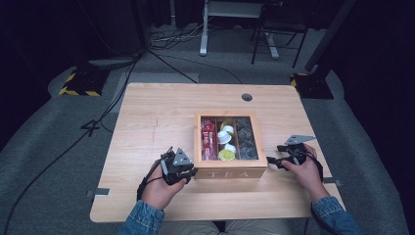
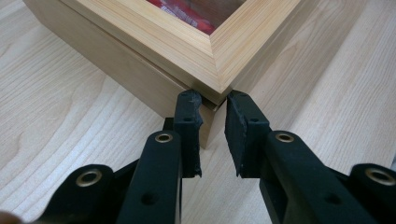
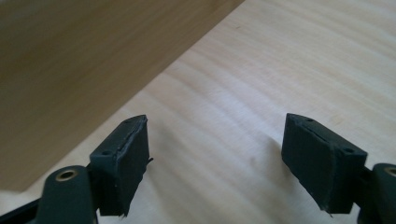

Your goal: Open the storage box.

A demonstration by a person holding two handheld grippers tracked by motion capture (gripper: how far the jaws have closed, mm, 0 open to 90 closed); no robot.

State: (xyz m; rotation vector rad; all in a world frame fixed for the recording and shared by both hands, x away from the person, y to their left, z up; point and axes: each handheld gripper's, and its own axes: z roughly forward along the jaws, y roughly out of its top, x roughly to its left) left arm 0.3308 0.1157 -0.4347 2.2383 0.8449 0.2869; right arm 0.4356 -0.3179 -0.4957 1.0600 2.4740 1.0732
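- The wooden tea box (image 1: 230, 172), marked "TEA" on its front wall, is sitting on the table (image 1: 147, 127) between the two hand-held grippers, its glass-paned lid (image 2: 196, 42) lying closed.
- The left hand-held gripper (image 1: 188, 171) is pressing against the box's near left corner; in the left gripper view its jaws are standing closed on that corner, the fingertips (image 2: 189, 105) touching the wood just under the lid's edge on either side.
- The right hand-held gripper (image 1: 270, 160) is resting just beside the box's right wall; in the right gripper view its jaws are gaping wide with nothing but bare table between them, the box wall (image 3: 70, 60) rising to the left of its left jaw.
- Through the lid, seen from above, red packets (image 1: 209, 139) are filling the compartment nearest the left hand-held gripper, white and yellow capsules (image 1: 226, 142) the middle one, and dark packets (image 1: 246, 139) the one nearest the right hand-held gripper.
- Beyond both hand-held grippers, a round cable hole (image 1: 247, 97) is sitting near the table's far edge.
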